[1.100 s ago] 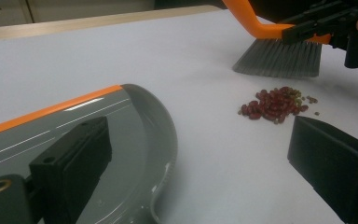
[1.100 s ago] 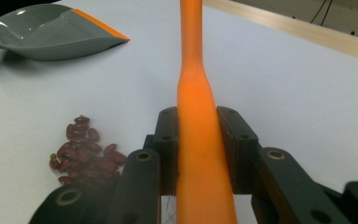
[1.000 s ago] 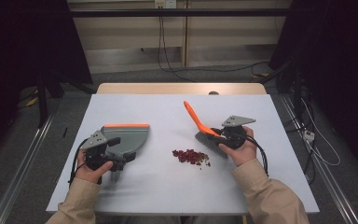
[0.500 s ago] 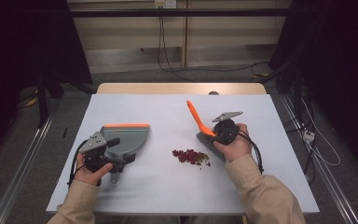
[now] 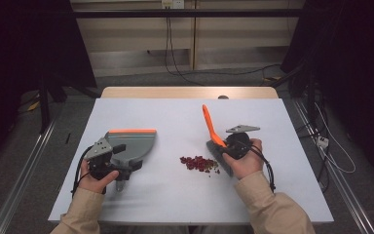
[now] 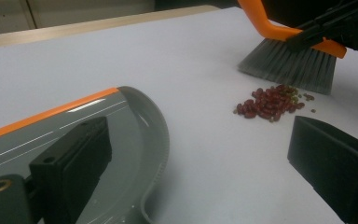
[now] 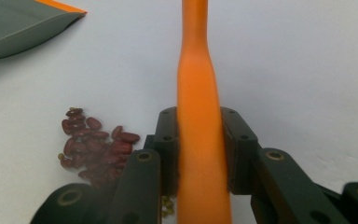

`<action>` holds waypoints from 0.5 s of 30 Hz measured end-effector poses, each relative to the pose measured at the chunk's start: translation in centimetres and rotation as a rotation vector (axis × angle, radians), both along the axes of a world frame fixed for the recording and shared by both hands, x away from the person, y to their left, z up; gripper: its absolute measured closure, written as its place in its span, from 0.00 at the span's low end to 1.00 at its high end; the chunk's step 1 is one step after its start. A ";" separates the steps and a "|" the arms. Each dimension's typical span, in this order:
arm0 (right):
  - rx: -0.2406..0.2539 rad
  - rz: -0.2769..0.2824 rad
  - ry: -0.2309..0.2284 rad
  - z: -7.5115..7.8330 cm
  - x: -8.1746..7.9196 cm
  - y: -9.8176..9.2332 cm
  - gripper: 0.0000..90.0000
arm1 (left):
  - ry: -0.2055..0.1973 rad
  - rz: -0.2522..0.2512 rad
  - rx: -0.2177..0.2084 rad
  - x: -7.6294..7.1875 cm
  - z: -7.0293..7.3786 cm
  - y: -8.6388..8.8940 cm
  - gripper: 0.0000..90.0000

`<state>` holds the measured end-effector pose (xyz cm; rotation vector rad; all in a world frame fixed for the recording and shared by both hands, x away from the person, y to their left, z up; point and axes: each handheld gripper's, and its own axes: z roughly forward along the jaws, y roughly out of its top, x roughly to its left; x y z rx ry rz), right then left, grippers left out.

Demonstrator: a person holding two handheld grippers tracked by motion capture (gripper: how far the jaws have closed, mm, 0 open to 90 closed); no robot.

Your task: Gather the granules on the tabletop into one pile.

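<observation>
A small pile of red beans (image 5: pixel 199 163) lies mid-table. My right gripper (image 5: pixel 222 146) is shut on the orange handle of a hand brush (image 5: pixel 208 124). Its grey bristles (image 6: pixel 289 65) stand on the table just right of the beans (image 6: pixel 268 102). In the right gripper view both pads press the handle (image 7: pixel 196 70) at my right gripper (image 7: pixel 198 123), with the beans (image 7: pixel 93 144) at lower left. My left gripper (image 5: pixel 119 152) rests at a grey dustpan (image 5: pixel 136 141) with an orange lip. Its jaws stand wide apart (image 6: pixel 198 140): one lies over the pan (image 6: pixel 121 107), the other over bare table.
The white table top (image 5: pixel 165 117) ends in a wooden strip (image 5: pixel 185 92) at the far side. Cables run over the floor beyond it and to its right (image 5: pixel 321 141). Metal rails flank the table on both sides.
My right hand has shifted a little toward the beans and the brush handle now stands steeper. The left hand and the dustpan have stayed put.
</observation>
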<state>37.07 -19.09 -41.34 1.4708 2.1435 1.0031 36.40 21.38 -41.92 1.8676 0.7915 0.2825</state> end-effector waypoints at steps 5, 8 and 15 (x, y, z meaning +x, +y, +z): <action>0.012 -0.003 -0.026 -0.3 0.2 1.7 0.79 | 0.000 0.001 0.004 0.0 0.1 0.2 0.07; 0.010 -0.004 -0.043 -0.4 0.4 2.5 0.79 | -0.001 0.003 -0.001 0.0 0.1 0.3 0.07; 0.010 0.015 -0.071 -0.5 0.9 4.2 0.79 | -0.002 0.000 0.006 0.0 0.1 0.2 0.07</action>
